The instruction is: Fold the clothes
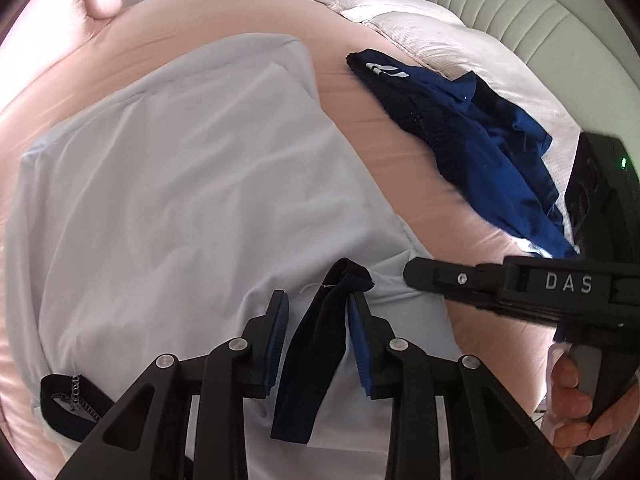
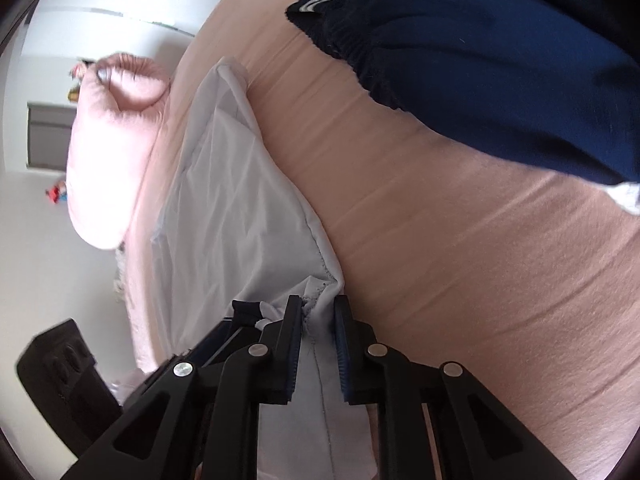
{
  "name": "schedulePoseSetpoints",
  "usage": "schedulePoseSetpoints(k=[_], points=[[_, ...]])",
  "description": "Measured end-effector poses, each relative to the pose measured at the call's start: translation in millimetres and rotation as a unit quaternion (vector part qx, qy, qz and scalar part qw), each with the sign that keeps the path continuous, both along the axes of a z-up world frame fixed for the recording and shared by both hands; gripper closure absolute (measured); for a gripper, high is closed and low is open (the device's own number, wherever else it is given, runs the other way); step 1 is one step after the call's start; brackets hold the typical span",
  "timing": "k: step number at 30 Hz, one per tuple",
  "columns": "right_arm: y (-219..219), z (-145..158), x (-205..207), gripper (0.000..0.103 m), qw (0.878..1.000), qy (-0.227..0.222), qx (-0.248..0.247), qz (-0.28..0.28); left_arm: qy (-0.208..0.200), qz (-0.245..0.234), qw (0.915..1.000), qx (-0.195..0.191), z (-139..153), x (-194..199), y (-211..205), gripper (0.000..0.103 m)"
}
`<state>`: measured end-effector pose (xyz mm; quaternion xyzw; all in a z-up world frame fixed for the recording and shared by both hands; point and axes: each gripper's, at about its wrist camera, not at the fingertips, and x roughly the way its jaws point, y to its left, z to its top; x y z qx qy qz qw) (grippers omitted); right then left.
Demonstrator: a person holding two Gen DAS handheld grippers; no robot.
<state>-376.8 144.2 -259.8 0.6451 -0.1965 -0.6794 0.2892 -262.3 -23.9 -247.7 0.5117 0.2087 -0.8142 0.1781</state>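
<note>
— Where's the shirt they're folding?

— Flat on the peach-pink bedsheet (image 1: 224, 28): that pale grey-white soft fabric garment (image 1: 180, 184), spread across most of the mattress. Both tools are on its near edge.

— And the left one has hold of it?

— I'm not sure. The left gripper (image 1: 318, 304) has its jaws narrowed but with a clear gap between them. A dark navy ribbed strip of trim (image 1: 316, 356), a collar or cuff by the look of it, lies against the right-hand blue pad; the other pad stands off it. So it's around the strip rather than pinching it, as far as I can tell.

— The right?

— The right gripper (image 2: 318, 312), held in a hand (image 1: 576, 400), is nearly closed, and a bunched seam of the pale garment sits between its pads. It seems to be clamped on it, though only a thin fold.

— What worries you?

— If they lift now, the left side may stay behind, since only one pad bears on that trim. The garment would then hang from one corner and twist. The right's bite is shallow too; a tug could slip the seam out.

— Anything in the way?

— The crumpled navy blue shorts (image 1: 472, 136) lie just beside the shirt's far edge. A wide fold towards them could drag them along.
</note>
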Motion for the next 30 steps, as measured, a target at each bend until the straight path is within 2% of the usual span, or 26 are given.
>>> schedulePoseSetpoints(k=[6,7,8,9,10,11,13,16,19,21,26,30], points=[[-12,14,4,0.089,0.996,0.057,0.054,0.046,-0.031,-0.024,0.9989,-0.024,1,1,13,0.072],[-16,18,7,0.084,0.993,0.075,0.069,0.061,-0.041,-0.030,0.9985,-0.020,4,0,15,0.070],[-22,23,11,0.073,0.987,0.102,0.093,0.081,-0.049,-0.032,0.9982,-0.012,8,-1,16,0.069],[-25,29,15,0.066,0.980,0.131,0.123,0.090,-0.054,-0.031,0.9981,-0.001,11,-2,15,0.067],[-24,31,18,0.055,0.977,0.141,0.134,0.090,-0.051,-0.025,0.9982,0.019,14,-1,13,0.063],[-20,33,19,0.051,0.977,0.141,0.134,0.083,-0.042,-0.015,0.9980,0.045,17,2,8,0.060],[-7,33,20,0.048,0.983,0.128,0.112,0.066,-0.023,0.006,0.9952,0.095,22,9,1,0.050],[14,35,25,0.036,0.992,0.102,0.068,0.041,0.005,0.039,0.9918,0.122,31,24,-4,0.041],[30,46,39,0.033,0.986,0.136,0.096,0.016,0.024,0.040,0.9895,0.137,35,35,1,0.040],[38,53,48,0.033,0.982,0.157,0.101,0.002,0.023,0.040,0.9902,0.131,35,38,5,0.040],[48,61,78,0.031,0.982,0.167,0.085,0.005,0.018,0.030,0.9945,0.099,36,40,19,0.040],[47,57,103,0.031,0.978,0.180,0.104,0.024,0.021,0.024,0.9983,0.050,41,47,26,0.040]])
